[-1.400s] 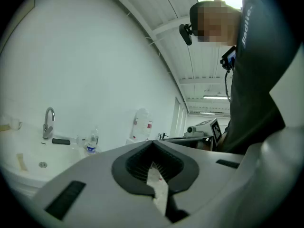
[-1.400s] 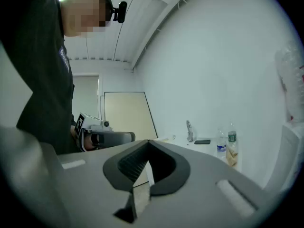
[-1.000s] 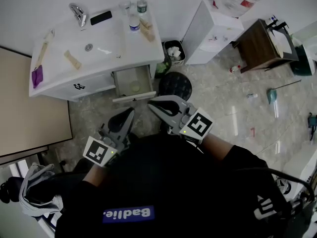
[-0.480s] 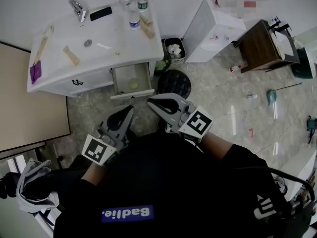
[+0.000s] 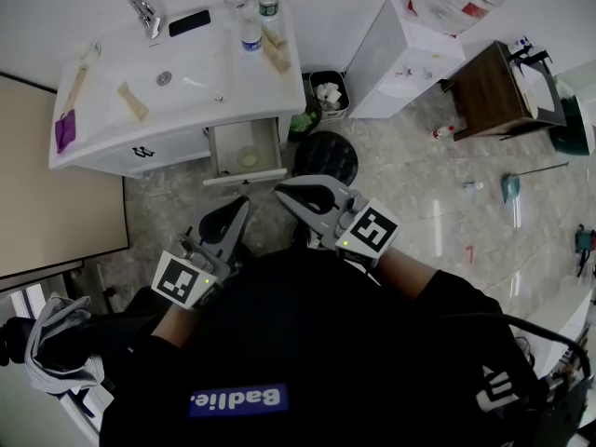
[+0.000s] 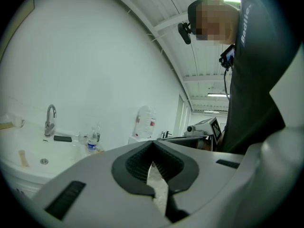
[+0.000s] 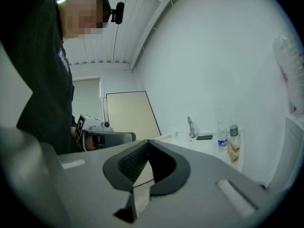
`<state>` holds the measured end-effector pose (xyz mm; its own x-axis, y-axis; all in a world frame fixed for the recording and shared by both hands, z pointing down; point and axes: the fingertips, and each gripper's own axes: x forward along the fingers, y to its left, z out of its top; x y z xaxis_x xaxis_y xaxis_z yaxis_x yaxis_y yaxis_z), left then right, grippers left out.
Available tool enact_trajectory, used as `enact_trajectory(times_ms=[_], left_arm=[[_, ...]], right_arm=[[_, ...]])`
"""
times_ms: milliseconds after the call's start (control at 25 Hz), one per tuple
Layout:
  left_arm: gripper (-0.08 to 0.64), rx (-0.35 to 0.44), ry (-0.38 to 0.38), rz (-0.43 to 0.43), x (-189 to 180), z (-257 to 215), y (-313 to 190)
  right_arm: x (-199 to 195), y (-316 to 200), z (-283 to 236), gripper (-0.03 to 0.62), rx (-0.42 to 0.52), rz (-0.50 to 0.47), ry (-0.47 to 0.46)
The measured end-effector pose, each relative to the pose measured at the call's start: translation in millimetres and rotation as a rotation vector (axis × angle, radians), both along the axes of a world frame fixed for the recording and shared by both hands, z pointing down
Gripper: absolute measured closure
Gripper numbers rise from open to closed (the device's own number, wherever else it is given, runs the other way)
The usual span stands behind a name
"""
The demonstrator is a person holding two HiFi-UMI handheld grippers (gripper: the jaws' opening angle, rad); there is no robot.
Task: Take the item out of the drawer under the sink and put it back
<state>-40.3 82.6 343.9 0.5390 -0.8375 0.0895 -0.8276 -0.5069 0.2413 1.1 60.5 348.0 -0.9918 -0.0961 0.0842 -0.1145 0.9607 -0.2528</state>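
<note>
Small pale round item (image 5: 248,160) lies on the floor of the open white drawer (image 5: 220,153), toward its front. It looks round from above; long axis and heading cannot be told.

The drawer is pulled out below the right end of the front edge of the white sink worktop (image 5: 200,73).

Left tool (image 5: 244,205): held low in front of the person's dark torso, tip aimed at the vanity, well short of the drawer. Jaws pressed together, nothing between them.

Right tool (image 5: 279,194): just beside the left one, same heading. Jaws likewise pressed together and empty.

On the worktop: chrome tap (image 5: 144,12) and black phone (image 5: 189,22) along the back edge, clear water bottles (image 5: 250,35) at the back right corner.

Marbled tile floor (image 5: 410,184); black round stool (image 5: 326,158) just right of the drawer.
</note>
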Motion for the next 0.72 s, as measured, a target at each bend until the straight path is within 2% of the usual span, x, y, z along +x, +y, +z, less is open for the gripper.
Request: enact_trajectory(times_ms=[480, 720], left_arm=[[0.562, -0.010, -0.018, -0.058, 17.0, 6.3, -12.4], [0.563, -0.007, -0.027, -0.133, 13.8, 13.4, -23.3]], right_arm=[[20.7, -12.5, 3.0, 0.591, 0.001, -0.043, -0.013], [31.1, -17.7, 9.2, 0.591, 0.001, -0.077, -0.005]])
